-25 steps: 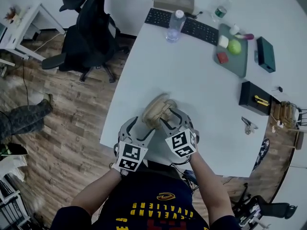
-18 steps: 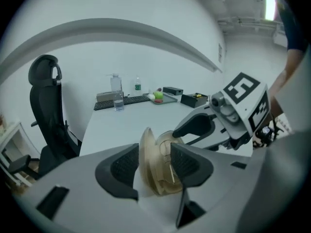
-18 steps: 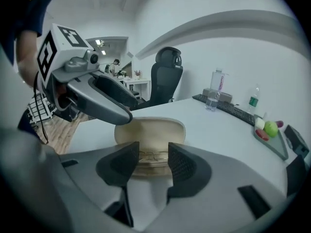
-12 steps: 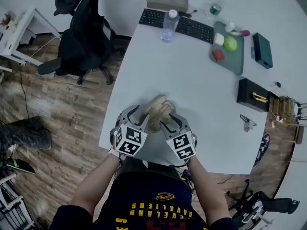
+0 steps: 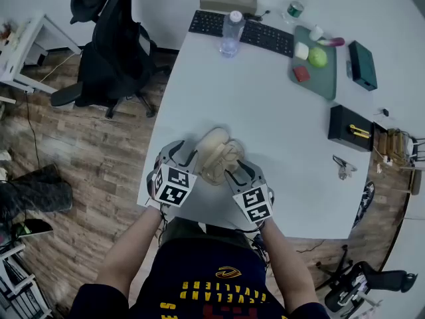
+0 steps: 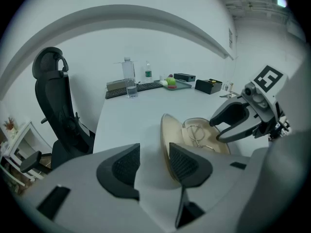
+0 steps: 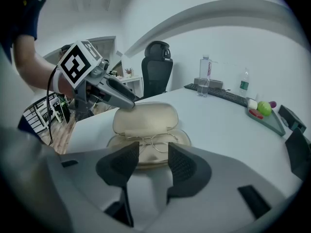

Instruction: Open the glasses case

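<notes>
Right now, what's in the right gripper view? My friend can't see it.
An open beige glasses case lies on a white table, wire glasses inside, its lid raised. The left hand-held gripper reaches the lid's top corner; the right hand-held gripper, jaws apart, sits just before the case. Both have just narrowed their jaws.

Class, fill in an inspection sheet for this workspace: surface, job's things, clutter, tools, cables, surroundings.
Surface: white table, with the case near its front edge.
Job's things: glasses case is open, lid upright; glasses lie inside.
Clutter: keyboard, water bottle, green tray and black box toward the far and right edges.
Tools: left tool is open at the lid's edge; right tool is open facing the base. Both have just been closing; neither clamps anything.
Cables: one cable trails over the wood floor.
Surroundings: office chair, side desk.
</notes>
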`<state>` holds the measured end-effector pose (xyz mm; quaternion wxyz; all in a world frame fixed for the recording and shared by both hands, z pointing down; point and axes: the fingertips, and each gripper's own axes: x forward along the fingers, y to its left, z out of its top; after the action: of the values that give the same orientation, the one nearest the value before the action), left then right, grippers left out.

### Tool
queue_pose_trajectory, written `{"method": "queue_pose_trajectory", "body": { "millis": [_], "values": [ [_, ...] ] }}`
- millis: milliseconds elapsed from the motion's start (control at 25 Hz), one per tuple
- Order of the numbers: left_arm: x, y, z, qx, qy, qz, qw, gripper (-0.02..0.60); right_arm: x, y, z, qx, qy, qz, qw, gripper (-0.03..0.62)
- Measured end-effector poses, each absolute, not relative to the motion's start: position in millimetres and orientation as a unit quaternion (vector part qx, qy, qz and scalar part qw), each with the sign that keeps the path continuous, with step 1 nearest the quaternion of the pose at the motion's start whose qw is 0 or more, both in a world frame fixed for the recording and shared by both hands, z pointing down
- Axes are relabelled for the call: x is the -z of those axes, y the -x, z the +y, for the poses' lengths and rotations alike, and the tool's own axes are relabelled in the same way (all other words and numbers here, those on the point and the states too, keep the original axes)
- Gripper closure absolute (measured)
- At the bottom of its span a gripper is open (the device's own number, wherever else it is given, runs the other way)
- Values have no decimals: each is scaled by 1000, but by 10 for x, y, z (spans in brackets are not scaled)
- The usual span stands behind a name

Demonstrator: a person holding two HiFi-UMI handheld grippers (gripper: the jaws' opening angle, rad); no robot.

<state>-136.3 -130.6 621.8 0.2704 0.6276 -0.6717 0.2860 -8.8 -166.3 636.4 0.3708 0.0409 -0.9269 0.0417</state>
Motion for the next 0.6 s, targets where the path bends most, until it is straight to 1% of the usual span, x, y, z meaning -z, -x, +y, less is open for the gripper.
{"method": "queue_pose_trajectory", "body": {
  "millis": [600],
  "values": [
    [-6430,1479,-1295,-275,-620,-673,295,380,-6472,17,-1671,-49,-54,-929,363,396]
  ]
}}
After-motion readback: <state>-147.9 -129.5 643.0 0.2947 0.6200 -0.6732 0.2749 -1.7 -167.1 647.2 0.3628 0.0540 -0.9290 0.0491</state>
